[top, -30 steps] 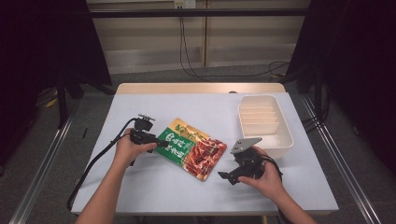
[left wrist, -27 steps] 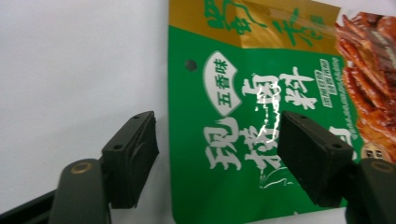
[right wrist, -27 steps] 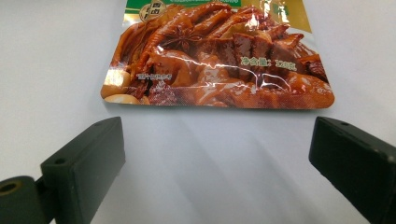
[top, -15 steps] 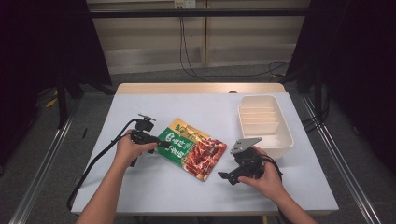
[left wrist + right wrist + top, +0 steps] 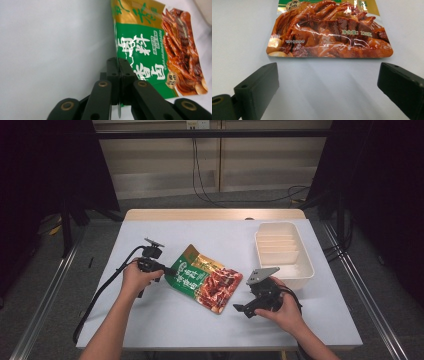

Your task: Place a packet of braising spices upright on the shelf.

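A flat food pouch (image 5: 205, 279), green and gold with a picture of braised meat, lies in the middle of the white table (image 5: 165, 320). My left gripper (image 5: 170, 270) reaches it from the left. In the left gripper view its jaws (image 5: 117, 62) have just been closing and now pinch the pouch's (image 5: 147, 50) near edge between the pads. My right gripper (image 5: 240, 309) rests on the table at the pouch's lower right corner. Its jaws (image 5: 328, 77) stand wide open, a little short of the pouch's (image 5: 329, 32) bottom edge, with nothing between them.
A white divided tray (image 5: 300, 281) stands at the right of the table, just behind the right hand. Cables trail from both grippers toward the front edge. A wooden strip (image 5: 215, 214) runs along the table's far edge.
The left gripper's jaws have closed onto the pouch's left edge. Both hands have stayed nearly where they were, and the pouch has not shifted.
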A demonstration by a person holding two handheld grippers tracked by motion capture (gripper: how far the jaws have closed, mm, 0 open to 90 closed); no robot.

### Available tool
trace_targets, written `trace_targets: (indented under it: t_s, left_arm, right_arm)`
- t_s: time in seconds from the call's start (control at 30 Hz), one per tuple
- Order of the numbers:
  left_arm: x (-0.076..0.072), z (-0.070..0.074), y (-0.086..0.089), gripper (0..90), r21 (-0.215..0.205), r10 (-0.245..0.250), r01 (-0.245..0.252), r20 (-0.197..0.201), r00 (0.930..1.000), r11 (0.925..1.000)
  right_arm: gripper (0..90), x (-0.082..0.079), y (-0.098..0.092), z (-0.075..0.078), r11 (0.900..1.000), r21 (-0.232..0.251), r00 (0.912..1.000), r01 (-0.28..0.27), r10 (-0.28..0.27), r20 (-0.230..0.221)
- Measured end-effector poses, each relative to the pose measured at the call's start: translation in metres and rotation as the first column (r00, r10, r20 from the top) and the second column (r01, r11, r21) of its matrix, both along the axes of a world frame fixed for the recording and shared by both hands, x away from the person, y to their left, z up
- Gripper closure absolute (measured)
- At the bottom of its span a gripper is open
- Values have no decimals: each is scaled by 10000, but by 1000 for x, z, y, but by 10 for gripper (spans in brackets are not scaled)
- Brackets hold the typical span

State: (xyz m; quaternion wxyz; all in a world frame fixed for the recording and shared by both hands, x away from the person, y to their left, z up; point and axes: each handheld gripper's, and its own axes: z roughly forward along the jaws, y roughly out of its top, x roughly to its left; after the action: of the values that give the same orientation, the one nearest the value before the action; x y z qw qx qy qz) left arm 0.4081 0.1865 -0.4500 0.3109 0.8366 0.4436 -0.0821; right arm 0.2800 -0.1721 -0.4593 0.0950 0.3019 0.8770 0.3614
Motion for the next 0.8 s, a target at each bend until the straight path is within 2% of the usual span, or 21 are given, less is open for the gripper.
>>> trace_targets:
  t_s: [0.07, 0.13, 0.17, 0.27, 0.4, 0.43, 0.47, 0.57, 0.6, 0.67, 0.7, 0.8]
  left_arm:
    - [-1, 6, -3, 900, 217, -109, 109, 17, 9999, 9997]
    - [-1, 9, -4, 900, 222, -107, 106, 60, 9999, 9997]
    - [-2, 17, -5, 900, 309, -153, 150, 98, 9998, 9994]
    - [-5, 28, -6, 900, 83, -105, 104, 78, 9999, 9999]
    - [-7, 42, -6, 900, 2, -236, 236, -20, 9997, 9997]
    - [-7, 42, -6, 900, 2, -236, 236, -20, 9997, 9997]
    - [-8, 48, -7, 900, 32, -286, 286, 90, 9996, 9996]
    - [-10, 61, -8, 900, 164, -357, 354, 142, 9993, 9992]
    - [-10, 61, -8, 900, 164, -357, 354, 142, 9993, 9992]
    - [-11, 72, -10, 900, 111, -456, 454, 160, 9988, 9989]
    - [-11, 77, -10, 900, 220, -576, 572, 175, 9982, 9981]
    - [-12, 87, -12, 900, 161, -545, 543, 158, 9984, 9984]
  right_arm:
    - [33, 1, 0, 0, 10000, -33, 10000, -85, 85, 18]
    - [33, 1, 0, 0, 10000, -28, 10000, -60, 60, 9]
    - [33, 1, 1, -1, 10000, -87, 10000, 14, -13, 26]
    - [33, 0, 1, -1, 9999, -92, 10000, -44, 44, -6]
    - [34, 0, 2, -1, 10000, -9, 9999, -77, 77, -67]
    - [34, 0, 2, -1, 10000, -9, 9999, -77, 77, -67]
    - [33, 1, 3, -2, 9999, 82, 9997, -63, 65, -229]
    - [33, 3, 4, 0, 9998, 148, 9996, -166, 169, -205]
    - [34, 4, 4, 1, 9998, 167, 9997, -137, 141, -208]
    - [36, 5, 5, 2, 9993, 319, 9995, -178, 186, -250]
    - [36, 6, 5, 2, 9990, 400, 9993, -181, 194, -332]
    - [36, 7, 8, 0, 9993, 271, 9990, -263, 272, -356]
